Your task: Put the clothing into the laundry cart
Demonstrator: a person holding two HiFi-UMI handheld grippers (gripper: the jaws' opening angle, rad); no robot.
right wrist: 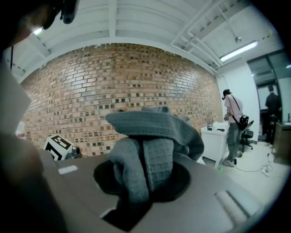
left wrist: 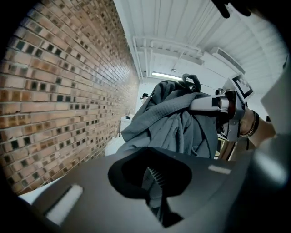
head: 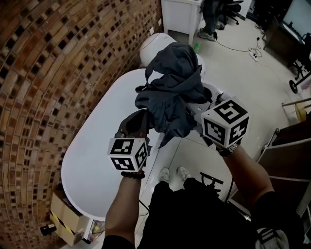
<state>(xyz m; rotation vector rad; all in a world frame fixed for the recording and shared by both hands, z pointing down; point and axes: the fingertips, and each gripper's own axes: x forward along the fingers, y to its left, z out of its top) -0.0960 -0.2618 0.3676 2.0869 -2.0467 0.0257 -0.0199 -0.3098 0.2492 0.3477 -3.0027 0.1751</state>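
A dark grey waffle-weave garment [head: 170, 92] hangs bunched in the air between both grippers, above the far end of a white oval table [head: 97, 160]. My left gripper [head: 145, 120] is shut on its lower left folds; in the left gripper view cloth [left wrist: 177, 123] sits pinched between the jaws of this gripper [left wrist: 157, 186]. My right gripper [head: 200, 108] is shut on the right side, and a thick wad of the garment [right wrist: 154, 132] fills its jaws [right wrist: 145, 182]. A white rounded container [head: 154, 47], perhaps the laundry cart, stands beyond the garment, partly hidden by it.
A brick wall [head: 58, 73] runs along the left. A cardboard box [head: 65, 214] sits under the table's near end. A white cabinet [head: 182, 14] and a standing person [right wrist: 234, 123] are farther back. Cables [head: 243, 48] lie on the floor; dark furniture [head: 291, 160] stands at right.
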